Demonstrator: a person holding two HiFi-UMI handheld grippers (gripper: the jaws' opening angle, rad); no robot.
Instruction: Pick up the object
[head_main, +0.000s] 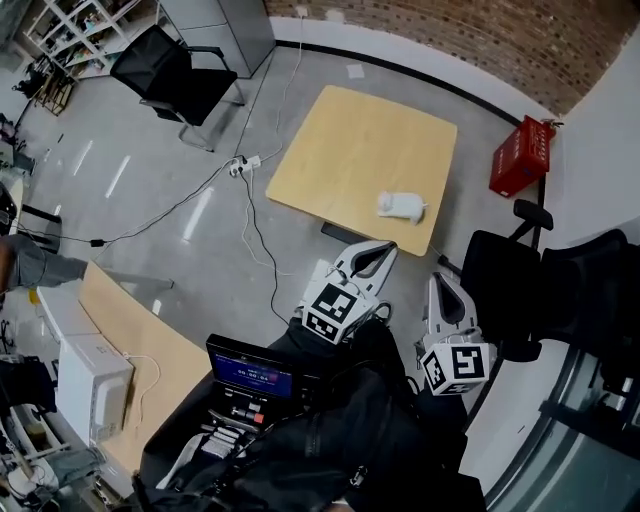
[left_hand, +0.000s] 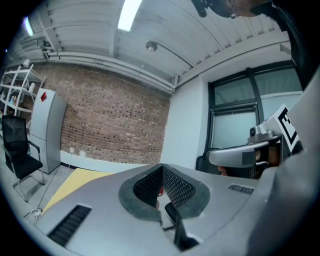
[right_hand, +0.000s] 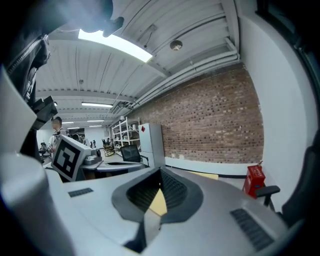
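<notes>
**A:** Where is the thing to be picked up?

**B:** The white object (head_main: 402, 206) lies on the table (head_main: 340, 130), close to the table's near edge and towards its right-hand corner. Nothing else sits on the table.

**A:** And the grippers?

**B:** Both are off the table, on the person's side of that near edge. The left gripper (head_main: 378, 252) has its tips just short of the edge, almost straight below the object in the head view. The right gripper (head_main: 441, 285) hangs further back and out beyond the table's right corner.

**A:** So which is nearer?

**B:** The left, I'd judge. The object lies ahead of it and a touch to its right, while the right gripper would have to come in across the corner.

**A:** Are the jaws ready?

**B:** No. In each gripper's own view the jaws meet at the tips with nothing caught between them, so both are closed and empty. Whichever goes in must spread its jaws first.

**A:** How does the object lie?

**B:** Its long side seems to run roughly along the table's near edge, so a gripper coming over that edge would meet it broadside. Its exact shape is too small to make out.
</notes>
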